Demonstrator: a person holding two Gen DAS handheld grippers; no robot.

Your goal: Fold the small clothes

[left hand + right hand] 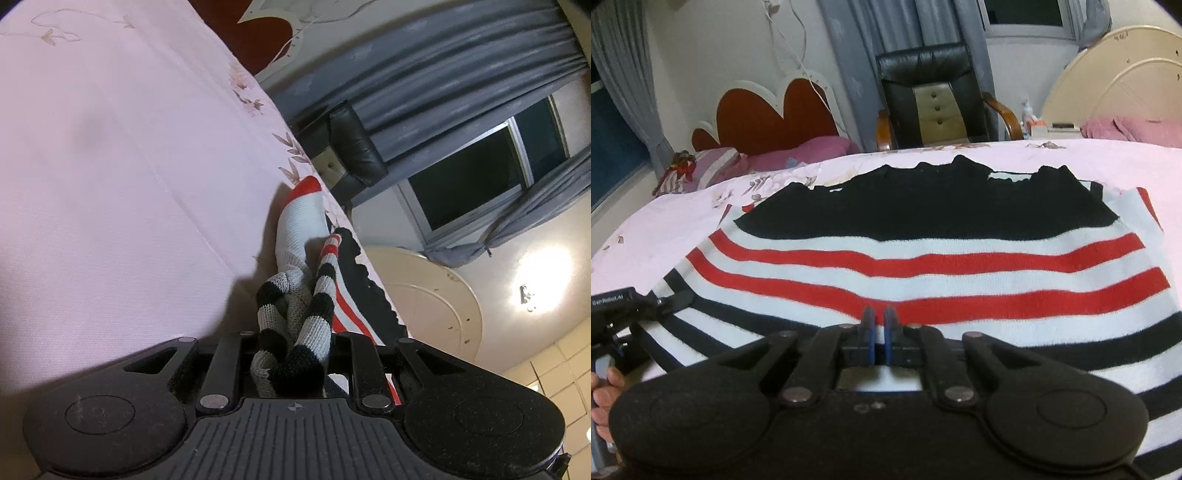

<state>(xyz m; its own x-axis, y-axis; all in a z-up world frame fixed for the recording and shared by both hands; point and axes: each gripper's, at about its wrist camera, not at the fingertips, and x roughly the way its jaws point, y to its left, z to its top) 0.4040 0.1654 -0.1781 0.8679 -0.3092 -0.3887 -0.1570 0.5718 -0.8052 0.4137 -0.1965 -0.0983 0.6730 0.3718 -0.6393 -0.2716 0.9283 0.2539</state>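
A small knit sweater [923, 258] with black top, red, white and black stripes lies flat on the pink bed sheet [1108, 166]. In the left wrist view my left gripper [291, 354] is shut on the bunched striped sleeve [295, 317] of the sweater, lifted off the sheet [110, 166]; its fingers are hidden by the fabric. The sleeve's white and red part [301, 218] trails ahead. My right gripper [879, 321] hovers over the sweater's lower middle with its blue-padded fingers [868, 325] nearly together, nothing between them. The left gripper [676, 301] shows at the sweater's left edge.
A black leather chair [931, 99] stands beyond the bed's far edge. A red heart-shaped headboard [775, 118] and pink pillows [798, 151] are at the far left. A cream headboard [1115, 74] and pink bedding stand at the far right. Grey curtains and a dark window are behind.
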